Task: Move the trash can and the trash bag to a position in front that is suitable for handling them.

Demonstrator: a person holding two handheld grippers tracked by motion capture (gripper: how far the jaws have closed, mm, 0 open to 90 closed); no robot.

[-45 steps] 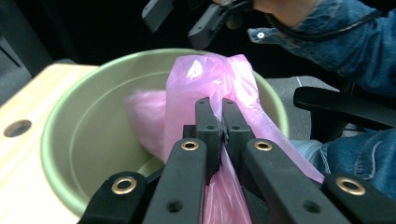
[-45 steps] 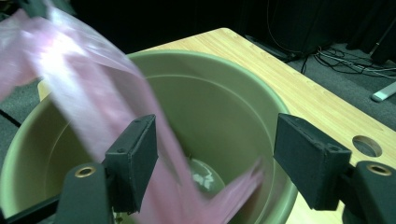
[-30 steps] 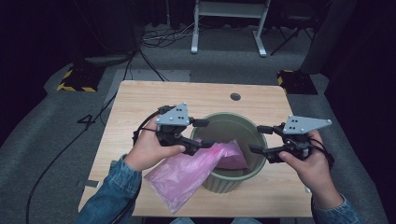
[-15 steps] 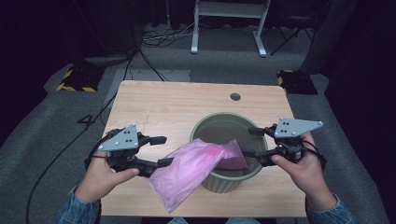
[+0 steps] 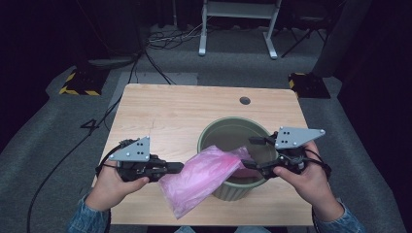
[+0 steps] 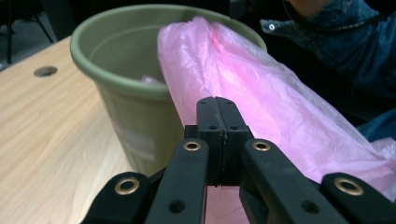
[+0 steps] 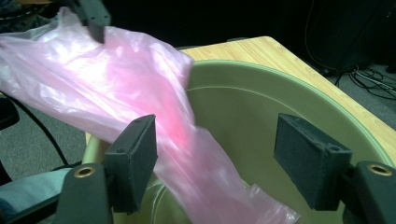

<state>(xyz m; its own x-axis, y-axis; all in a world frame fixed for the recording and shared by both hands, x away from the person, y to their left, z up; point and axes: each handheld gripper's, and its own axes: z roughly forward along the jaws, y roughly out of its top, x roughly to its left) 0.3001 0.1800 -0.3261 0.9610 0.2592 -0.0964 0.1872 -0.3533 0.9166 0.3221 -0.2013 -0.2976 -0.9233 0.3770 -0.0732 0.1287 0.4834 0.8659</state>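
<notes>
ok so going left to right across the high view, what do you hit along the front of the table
left gripper → pink plastic bag → green bin → right gripper

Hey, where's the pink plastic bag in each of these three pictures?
High view: pink plastic bag lower centre, draped over the near rim.
Left gripper view: centre-right, running up past the closed fingers.
Right gripper view: upper left, sloping down to centre.
Shared landmark: green bucket.
</notes>
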